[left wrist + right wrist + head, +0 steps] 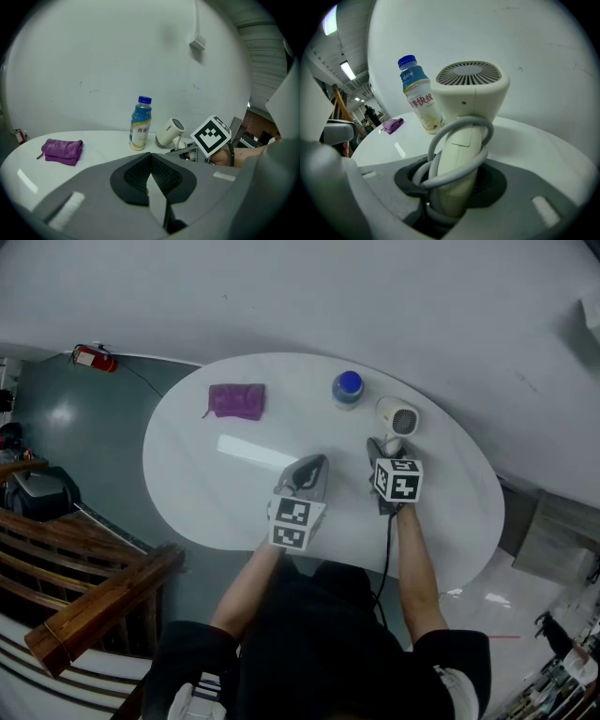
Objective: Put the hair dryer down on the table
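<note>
My right hand-held gripper (382, 451) clamps the hair dryer (464, 140) near the bottle (417, 96), apparently not yet laid on the tabletop (216, 493); left hand-held gripper (151, 178) closed, empty.

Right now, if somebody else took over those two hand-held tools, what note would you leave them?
Left tool: shut, empty, held over the table.
Right tool: shut on the hair dryer by its handle, with the cord looped round it.
Things: the dryer's head sits beside the bottle; the purple cloth lies further left.
Done: the dryer is over the table. I cannot tell whether it touches the surface.
Left: probably lower it until it rests, then open the right tool.
</note>
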